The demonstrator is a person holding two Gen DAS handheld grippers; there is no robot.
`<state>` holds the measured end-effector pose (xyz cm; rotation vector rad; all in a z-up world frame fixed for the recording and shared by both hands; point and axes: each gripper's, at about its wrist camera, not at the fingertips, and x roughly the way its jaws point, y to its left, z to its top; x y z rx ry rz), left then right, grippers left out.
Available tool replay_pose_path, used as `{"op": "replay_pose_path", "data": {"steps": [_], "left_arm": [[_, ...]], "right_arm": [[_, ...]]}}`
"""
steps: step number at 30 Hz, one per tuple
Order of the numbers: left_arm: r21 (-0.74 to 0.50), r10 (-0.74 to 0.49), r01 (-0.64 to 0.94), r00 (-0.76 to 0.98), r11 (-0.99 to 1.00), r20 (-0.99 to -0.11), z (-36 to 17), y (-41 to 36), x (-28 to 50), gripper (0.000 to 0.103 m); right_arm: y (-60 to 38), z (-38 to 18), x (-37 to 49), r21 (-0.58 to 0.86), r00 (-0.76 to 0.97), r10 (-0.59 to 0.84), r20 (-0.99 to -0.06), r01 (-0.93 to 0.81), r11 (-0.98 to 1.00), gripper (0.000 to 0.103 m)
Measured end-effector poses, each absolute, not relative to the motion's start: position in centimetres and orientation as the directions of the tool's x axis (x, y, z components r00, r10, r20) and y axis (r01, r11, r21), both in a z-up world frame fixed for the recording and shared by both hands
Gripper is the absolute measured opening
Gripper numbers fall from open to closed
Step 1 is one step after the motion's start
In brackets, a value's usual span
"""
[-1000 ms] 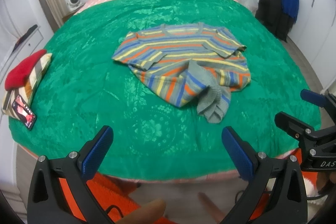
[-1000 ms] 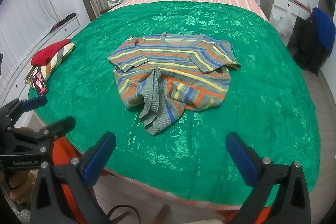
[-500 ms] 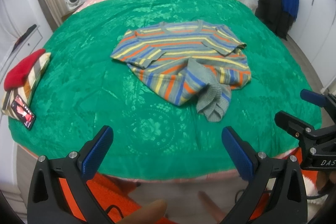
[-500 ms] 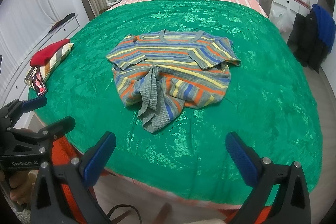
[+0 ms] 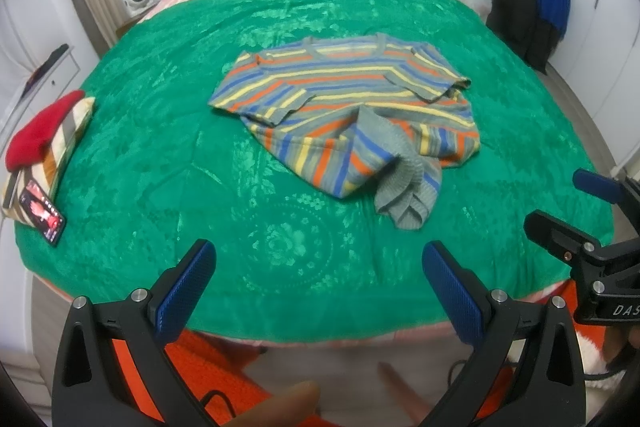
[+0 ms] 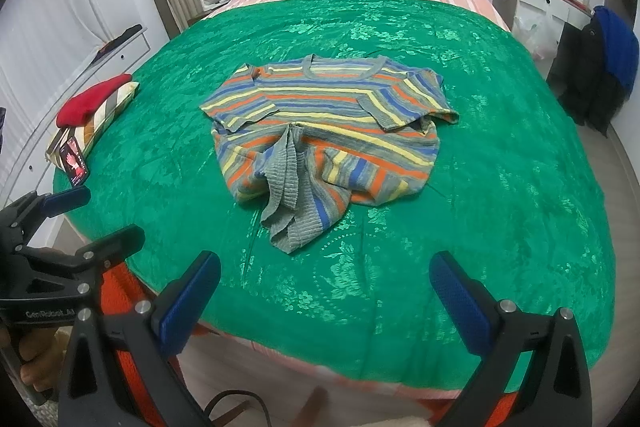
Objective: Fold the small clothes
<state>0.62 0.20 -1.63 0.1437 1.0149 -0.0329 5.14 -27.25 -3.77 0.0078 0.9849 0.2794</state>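
Left tool (image 5: 318, 269) and right tool (image 6: 326, 279): both spread wide, nothing held, hovering at foot of bed. Striped sweater (image 6: 324, 127) lies rumpled mid green bedspread (image 6: 500, 187), well apart from both. Phone (image 5: 42, 215) w/ pillow at bed's left edge.
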Motion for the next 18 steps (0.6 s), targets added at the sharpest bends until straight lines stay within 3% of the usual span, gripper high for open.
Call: {"op": "replay_pose_path", "data": {"steps": [18], "left_arm": [[0.113, 0.044, 0.103, 0.519, 0.988, -0.854, -2.2, -0.02, 0.93, 0.103]], "right_arm": [[-27.12, -4.24, 5.3, 0.134, 0.515, 0.236, -0.824, -0.228, 0.964, 0.103]]}}
